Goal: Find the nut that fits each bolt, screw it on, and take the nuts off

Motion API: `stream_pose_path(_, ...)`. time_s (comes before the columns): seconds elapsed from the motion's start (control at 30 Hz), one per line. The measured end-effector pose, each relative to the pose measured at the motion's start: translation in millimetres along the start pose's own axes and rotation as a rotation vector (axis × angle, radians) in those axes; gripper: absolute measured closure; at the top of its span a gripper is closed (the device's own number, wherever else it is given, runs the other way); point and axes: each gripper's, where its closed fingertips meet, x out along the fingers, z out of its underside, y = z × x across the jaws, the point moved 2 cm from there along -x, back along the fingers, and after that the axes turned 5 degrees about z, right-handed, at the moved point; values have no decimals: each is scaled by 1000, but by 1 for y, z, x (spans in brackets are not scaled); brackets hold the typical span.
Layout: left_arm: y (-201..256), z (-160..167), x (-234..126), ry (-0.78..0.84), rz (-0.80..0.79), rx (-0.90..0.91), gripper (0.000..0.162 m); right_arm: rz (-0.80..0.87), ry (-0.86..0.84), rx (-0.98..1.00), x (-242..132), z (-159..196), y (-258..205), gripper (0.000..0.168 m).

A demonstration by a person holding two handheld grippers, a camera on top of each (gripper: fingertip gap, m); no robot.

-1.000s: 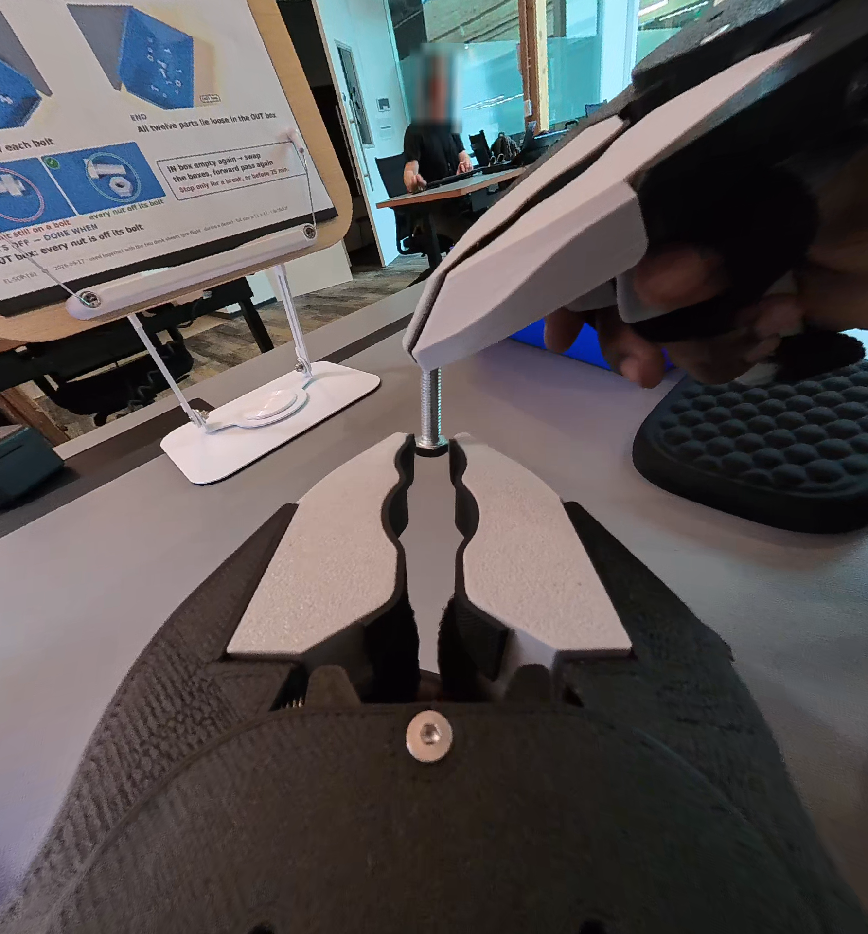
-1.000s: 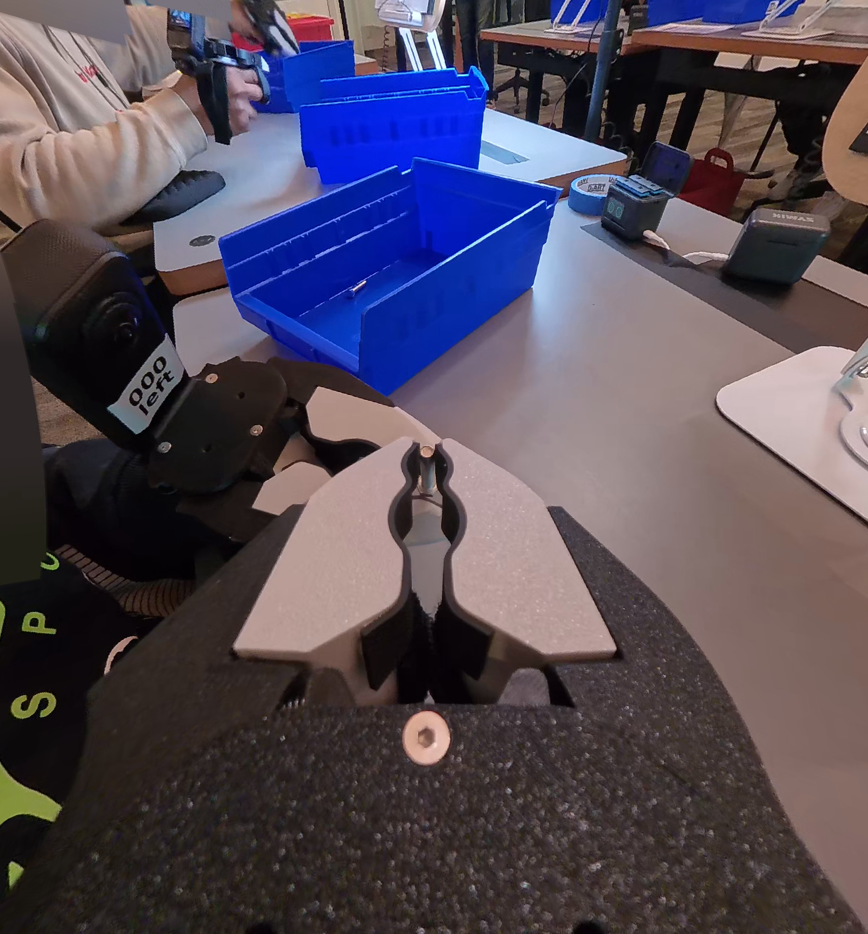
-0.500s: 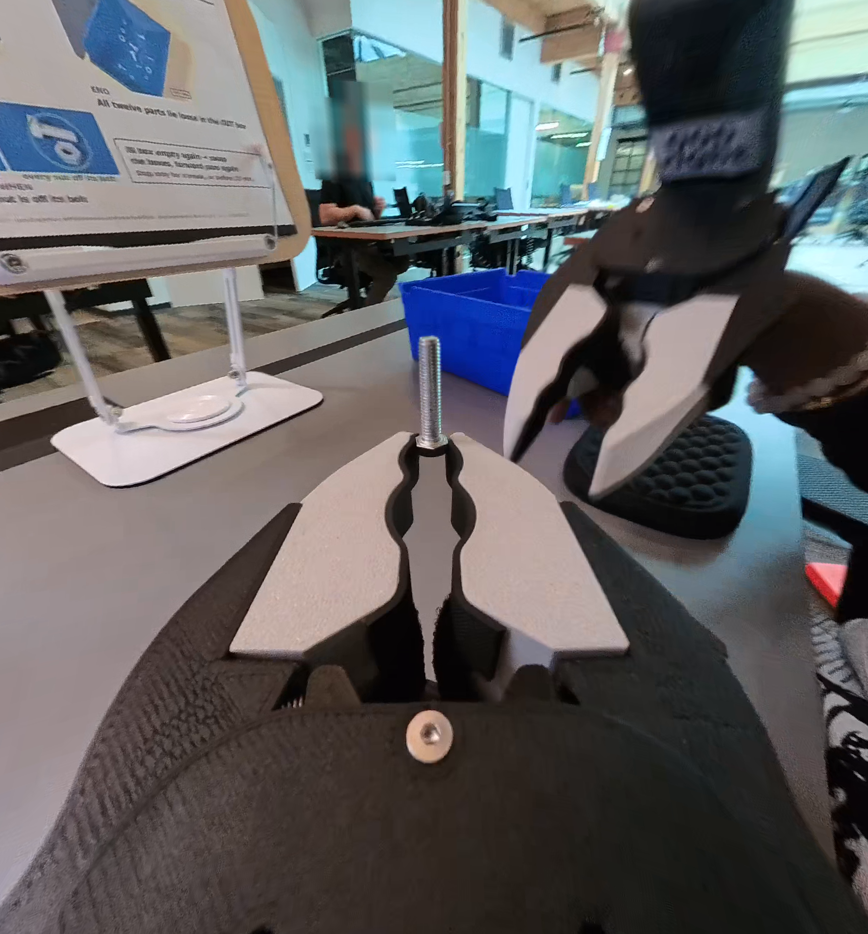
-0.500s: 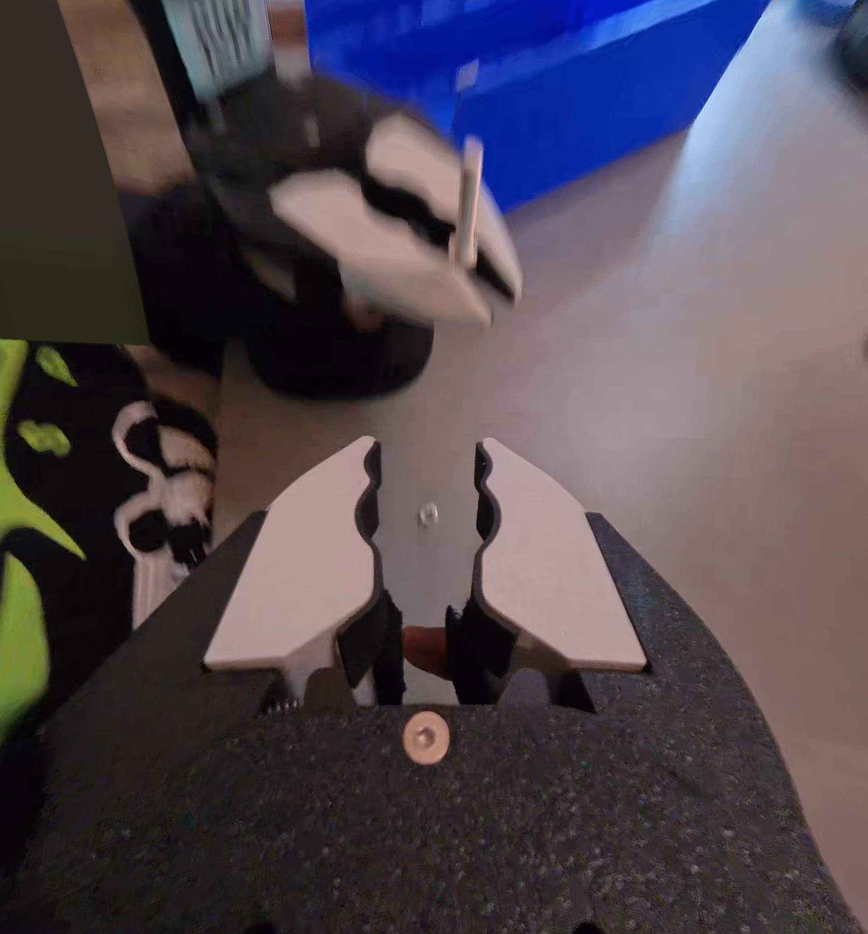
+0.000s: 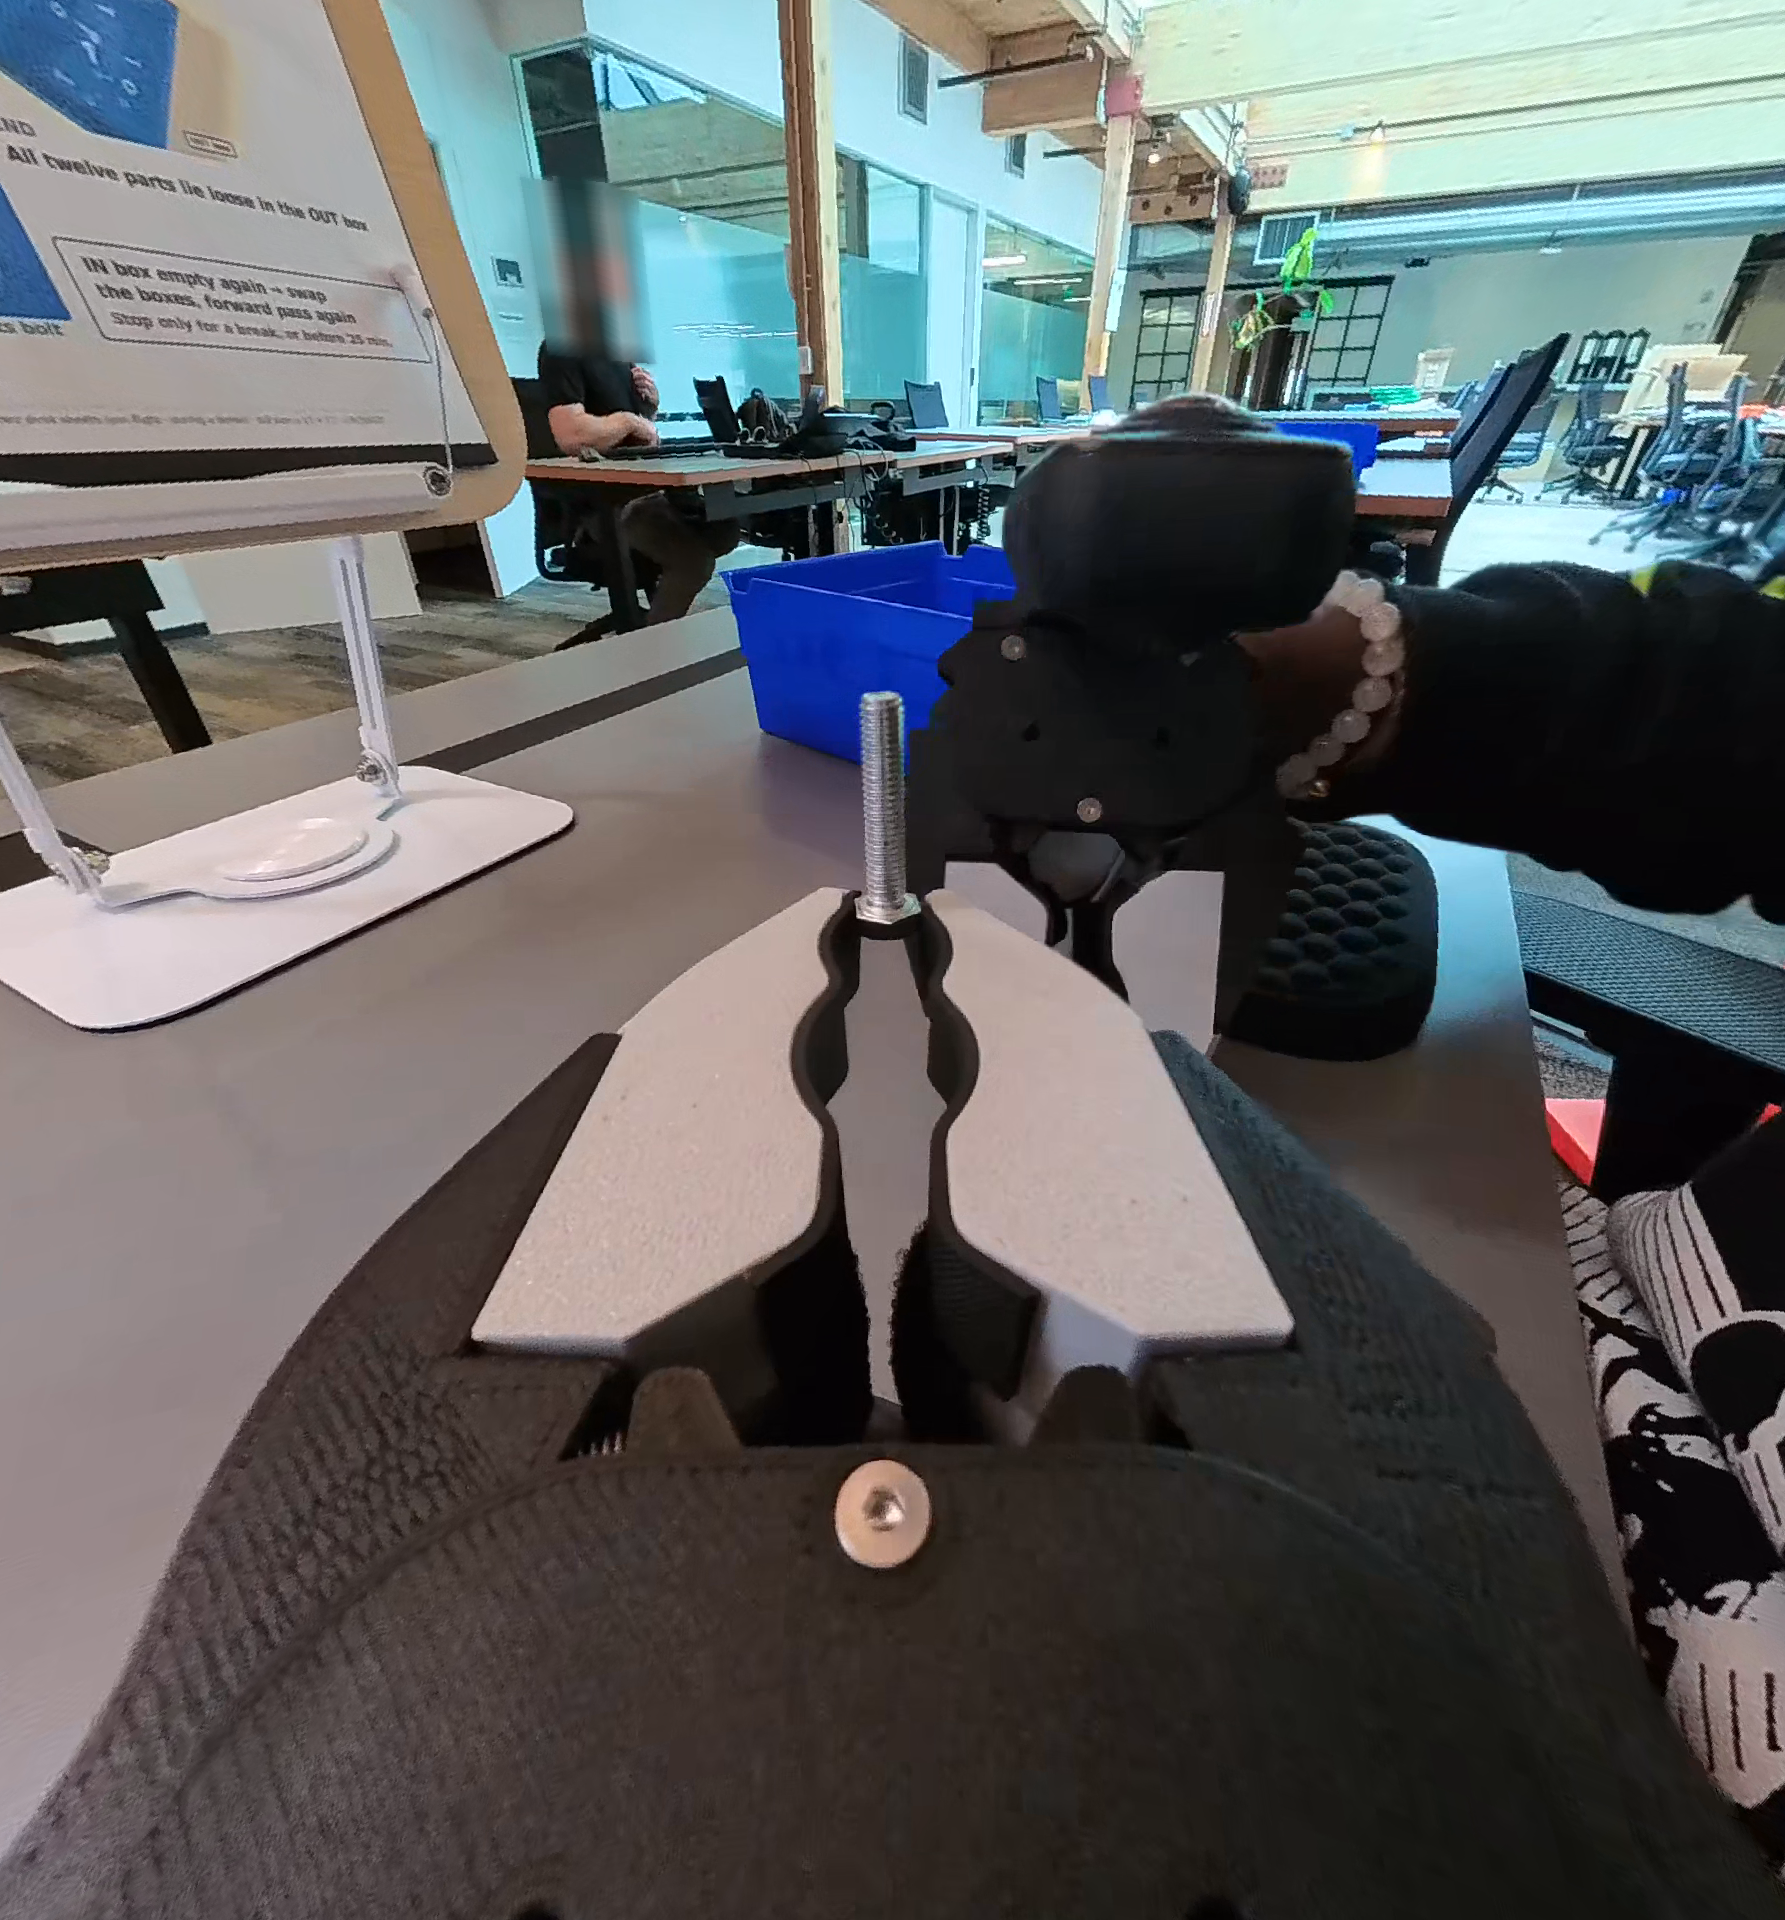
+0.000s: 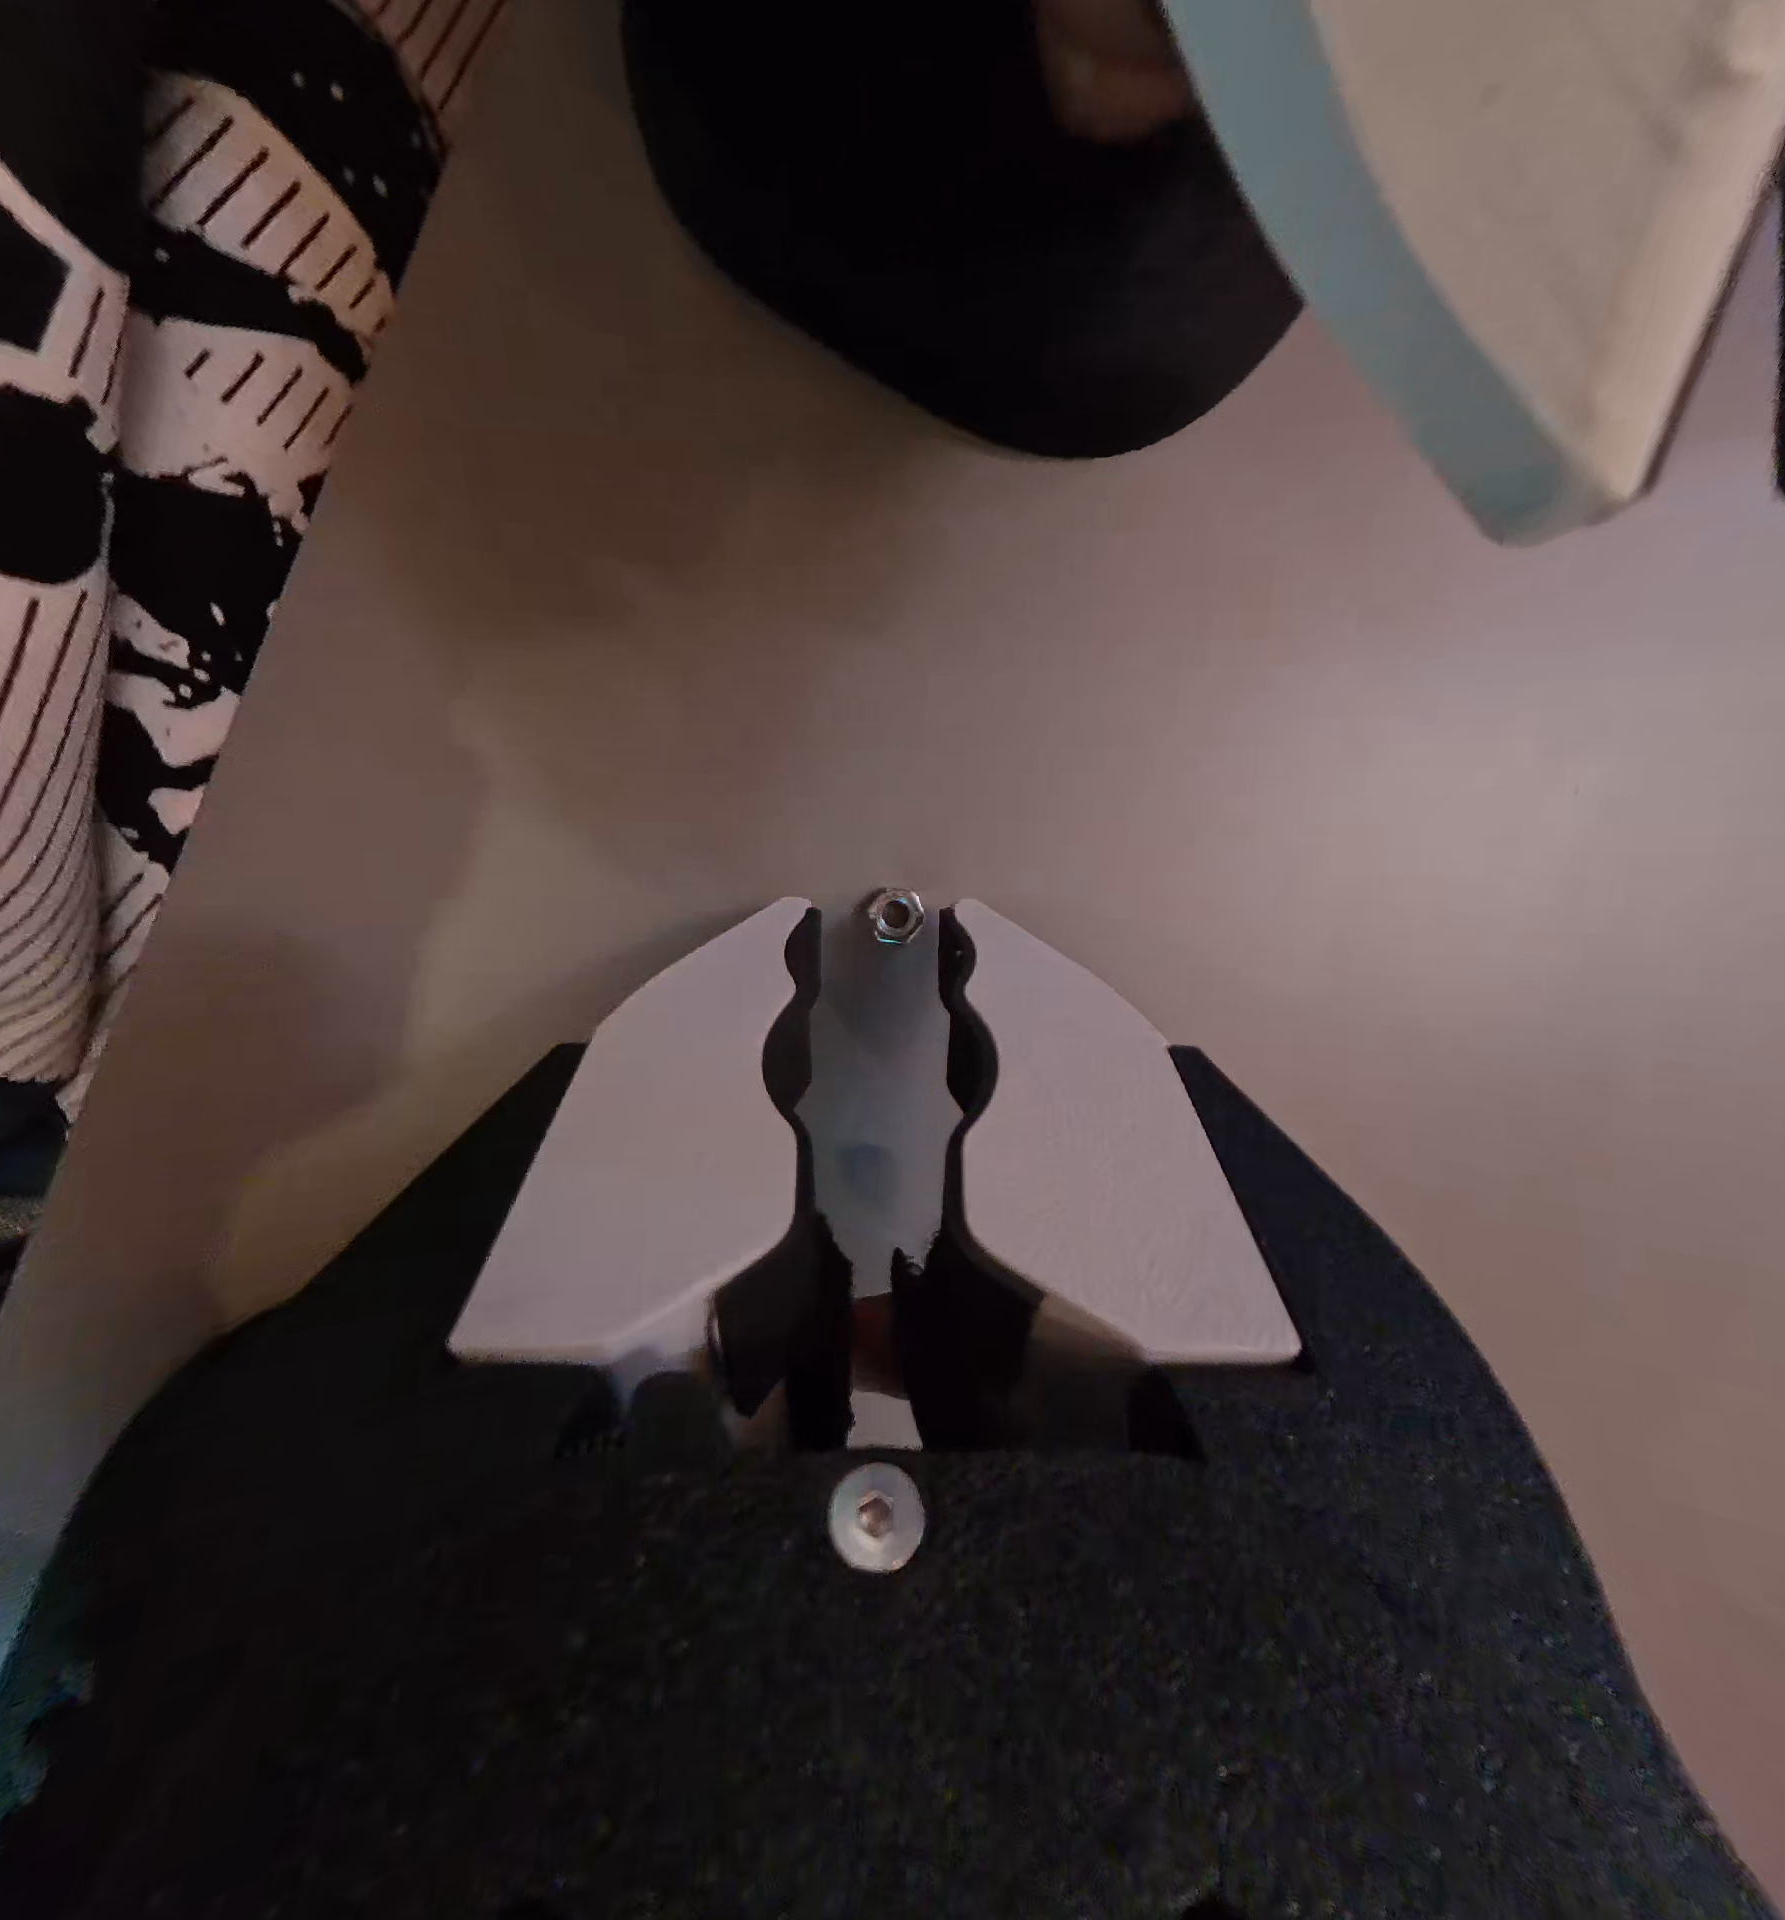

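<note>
Left tongs (image 5: pixel 883 920): closed on the hex head of a slim, silver, threaded steel bolt (image 5: pixel 881 800), the shank standing upright and bare above the tips
Right tongs (image 6: pixel 883 914): pointed straight down at the grey worktop (image 6: pixel 1283 779), jaws apart and holding nothing; in the left wrist view they show just beyond the bolt
Nut: a tiny silver hex nut (image 6: pixel 894 916) lies flat on the worktop, hole up, right between the open tips and touching neither
Handling, bolt: stiff and light, and the hex flats give the jaws a sure seat; the threads are best left alone
Handling, nut: hard, smooth and very small, so likely to skate or flip if pinched off-centre; two opposite flats look the place to take it, tips low against the worktop
Risk: closing on the corners could squirt it away
Background: a blue plastic bin (image 5: pixel 846 644) sits beyond, a white stand with an instruction sheet (image 5: pixel 244 873) to the left
</note>
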Motion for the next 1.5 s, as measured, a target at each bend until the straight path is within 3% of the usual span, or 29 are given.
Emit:
stream_pose_path(0.4, 0, 1, 0, -1, 7, -11, 152, -87, -19, -160, 5, 0, 3, 149)
stream_pose_path(0.5, 0, 1, 0, -1, 10, -9, 152, -96, -17, -161, 6, 0, 3, 157)
stream_pose_path(0.67, 1, 1, 0, -2, 14, -11, 152, -69, 14, -87, -1, 0, 3, 158)
stream_pose_path(0.87, 13, 2, 3, -23, 68, 60, 152, 37, 183, 55, -68, -28, 6, 158)
stream_pose_path(1.07, 46, 10, 10, -100, 271, 133, 152, 77, 297, -97, -133, -74, -11, 158)
stream_pose_path(1.27, 58, 21, 12, -186, 382, 145, 152, -2, 163, -240, -119, -89, -17, 158)
stream_pose_path(1.5, 58, 21, 11, -179, 398, 123, 152, -42, 71, -293, -102, -86, -11, 158)
